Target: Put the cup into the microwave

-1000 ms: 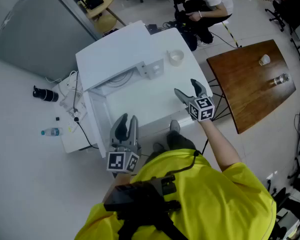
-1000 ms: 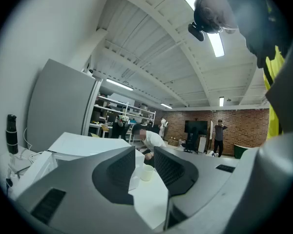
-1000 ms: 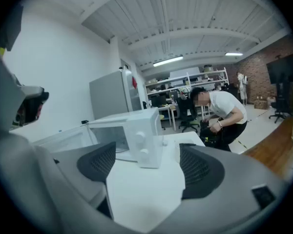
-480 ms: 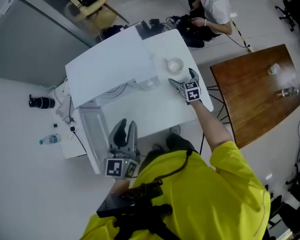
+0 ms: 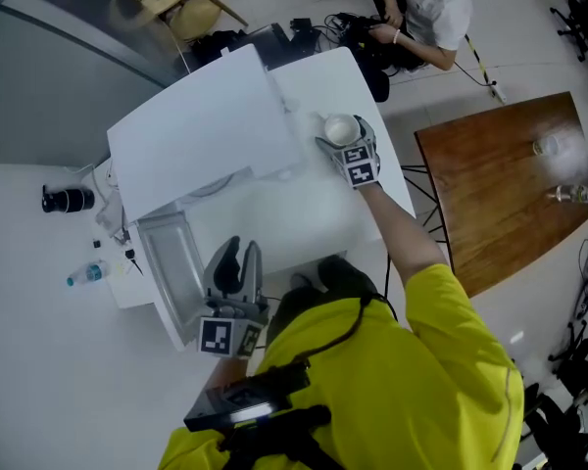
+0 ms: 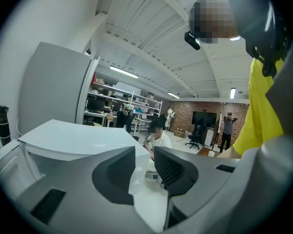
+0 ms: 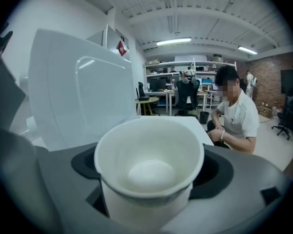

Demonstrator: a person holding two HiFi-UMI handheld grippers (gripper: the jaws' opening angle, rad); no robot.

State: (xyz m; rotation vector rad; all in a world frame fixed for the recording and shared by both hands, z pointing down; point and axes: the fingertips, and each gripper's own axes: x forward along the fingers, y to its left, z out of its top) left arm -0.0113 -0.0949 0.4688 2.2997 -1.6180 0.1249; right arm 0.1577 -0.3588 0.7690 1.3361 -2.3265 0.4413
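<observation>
Right gripper [image 5: 345, 137], now advanced to the far cup [image 7: 149, 165], jaws closing around it to grasp; left gripper [image 5: 240, 253] unclenched, empty; next, carry left into microwave [image 5: 201, 135]

No legible text, label, brand, number or sign visible.

The white rectangular surface [image 5: 325, 74] carries a white box-shaped microwave [image 5: 196, 135], its door swung open, and a white round paper cup [image 5: 340, 127] just beside it.
</observation>
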